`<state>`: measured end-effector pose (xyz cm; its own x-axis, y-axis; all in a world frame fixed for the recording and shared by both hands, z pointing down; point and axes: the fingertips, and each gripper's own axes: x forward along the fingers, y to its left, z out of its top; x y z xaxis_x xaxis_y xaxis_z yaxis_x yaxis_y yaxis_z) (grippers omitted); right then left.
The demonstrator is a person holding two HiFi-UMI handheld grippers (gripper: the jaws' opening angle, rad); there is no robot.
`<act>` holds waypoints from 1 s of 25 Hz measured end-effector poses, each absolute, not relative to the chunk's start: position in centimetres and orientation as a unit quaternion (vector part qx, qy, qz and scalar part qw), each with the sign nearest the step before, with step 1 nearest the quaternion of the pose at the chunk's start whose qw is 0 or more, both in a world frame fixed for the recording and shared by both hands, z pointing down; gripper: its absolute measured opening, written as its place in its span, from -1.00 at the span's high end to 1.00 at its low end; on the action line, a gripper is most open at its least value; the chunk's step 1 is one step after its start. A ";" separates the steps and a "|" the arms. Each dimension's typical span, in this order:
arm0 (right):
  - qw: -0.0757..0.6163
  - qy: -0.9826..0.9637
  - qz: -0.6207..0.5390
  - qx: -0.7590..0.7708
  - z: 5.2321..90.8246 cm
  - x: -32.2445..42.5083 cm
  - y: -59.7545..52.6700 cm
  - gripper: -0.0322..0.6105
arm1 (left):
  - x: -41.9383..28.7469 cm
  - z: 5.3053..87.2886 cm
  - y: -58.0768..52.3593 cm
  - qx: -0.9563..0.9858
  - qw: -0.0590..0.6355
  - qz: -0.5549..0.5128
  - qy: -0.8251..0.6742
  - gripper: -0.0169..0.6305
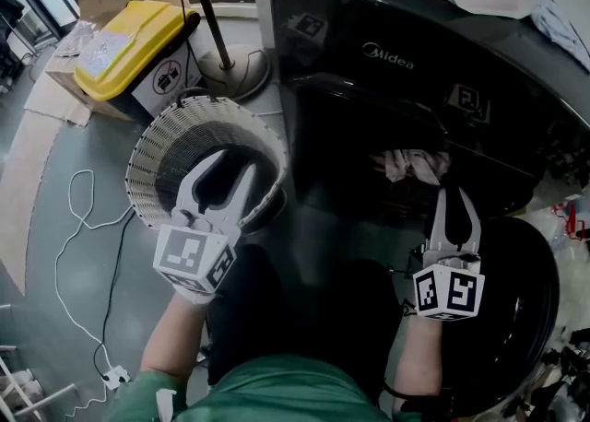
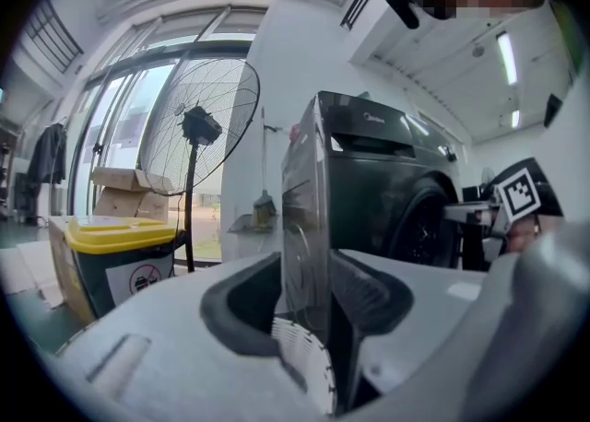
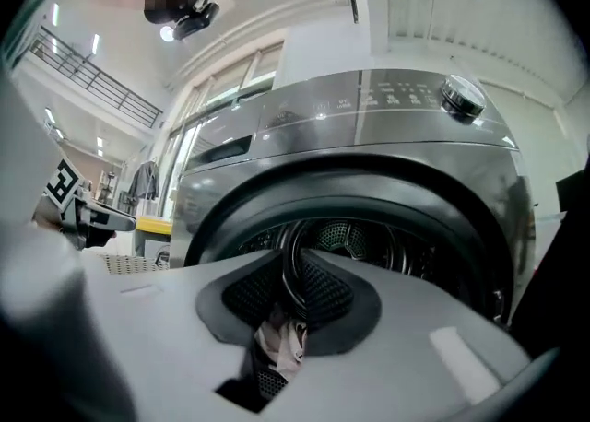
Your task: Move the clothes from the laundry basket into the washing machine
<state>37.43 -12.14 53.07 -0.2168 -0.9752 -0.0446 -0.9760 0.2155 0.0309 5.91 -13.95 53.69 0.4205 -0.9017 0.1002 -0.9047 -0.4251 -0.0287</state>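
**Green top low in frame, both grippers out ahead; right one has a garment**

Nearest in the head view is the person's green top [image 1: 277, 397], with both forearms reaching forward from it.

Left gripper [image 1: 232, 164]: I see it above the white ribbed laundry basket [image 1: 152, 158], which stands on the floor just left of the washing machine [image 1: 387, 56]. In the left gripper view its fingers stand wide apart [image 2: 309, 291]. Only the basket rim [image 2: 309, 360] and the machine's side panel [image 2: 369, 199] show through the gap, and nothing touches the pads. The basket's inside is too dark for me to read.

Right gripper [image 1: 455, 194]: it is held at the dark mouth of the machine. In the right gripper view its fingers are narrow [image 3: 293, 291], pinched on a pale crumpled garment [image 3: 284, 342], with the drum opening [image 3: 350, 236] straight ahead. From the head view the garment [image 1: 413, 167] hangs at the fingertips, in front of the opening. The round door [image 1: 525, 310] is swung open at lower right.

Surroundings: a yellow-lidded bin [image 1: 129, 47] and a pedestal fan [image 2: 198, 125] stand beyond the basket. A white cable [image 1: 69, 227] loops on the floor.
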 end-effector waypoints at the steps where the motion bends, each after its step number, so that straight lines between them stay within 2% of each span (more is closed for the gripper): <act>1: 0.010 0.779 0.027 -0.626 52.9 37.2 -12.0 0.72 | 5.8 53.7 -13.9 0.842 0.014 0.050 -0.537 0.44; 25: 0.000 0.801 0.031 -0.598 52.8 34.2 -11.0 0.76 | 3.9 53.4 -12.6 0.833 0.015 0.046 -0.551 0.44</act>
<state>34.22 -11.04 52.76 -0.2836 -0.9583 -0.0360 -0.9582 0.2817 0.0496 3.88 -12.63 53.37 0.3887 -0.9167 0.0927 -0.9194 -0.3925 -0.0261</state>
